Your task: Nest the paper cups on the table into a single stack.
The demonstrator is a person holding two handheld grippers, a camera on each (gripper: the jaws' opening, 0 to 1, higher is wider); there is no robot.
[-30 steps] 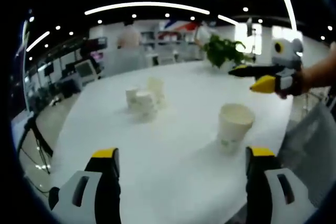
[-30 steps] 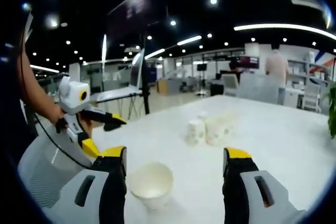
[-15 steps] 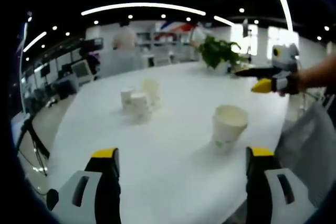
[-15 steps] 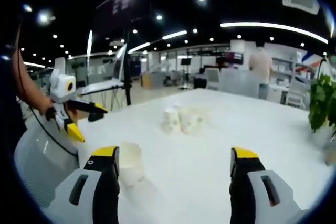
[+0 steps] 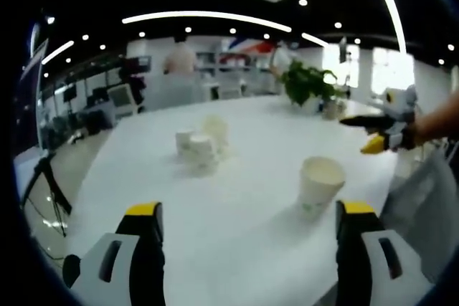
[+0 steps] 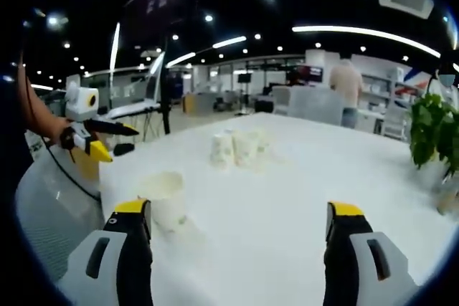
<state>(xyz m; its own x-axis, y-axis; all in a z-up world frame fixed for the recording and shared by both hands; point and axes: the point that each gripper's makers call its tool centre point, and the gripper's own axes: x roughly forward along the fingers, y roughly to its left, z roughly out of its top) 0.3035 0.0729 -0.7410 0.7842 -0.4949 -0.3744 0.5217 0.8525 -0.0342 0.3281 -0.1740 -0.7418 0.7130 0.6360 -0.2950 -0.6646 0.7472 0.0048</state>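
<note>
A lone white paper cup (image 5: 318, 185) (image 6: 164, 199) stands upright on the white table (image 5: 237, 234) (image 6: 287, 198), near its front edge. A cluster of several white cups (image 5: 201, 141) (image 6: 239, 147) sits farther back near the table's middle. My left gripper (image 5: 247, 214) hovers open above the table's near side, the lone cup ahead and to its right. My right gripper (image 6: 240, 213) is open too, with the lone cup just beyond its left jaw. Each gripper also shows in the other's view, held in a hand: the right gripper (image 5: 378, 132) and the left gripper (image 6: 97, 137).
A potted green plant (image 5: 307, 84) (image 6: 434, 130) stands at the table's far edge. A grey chair back (image 6: 50, 213) (image 5: 423, 206) is close to the table's front. People stand in the office background, with desks, monitors and a tripod (image 5: 44, 184) off the table's left side.
Both views have drifted: the right gripper view swung rightward, so the lone cup now lies beyond its left jaw. The right gripper's jaws look slightly wider. The cups have not moved.
</note>
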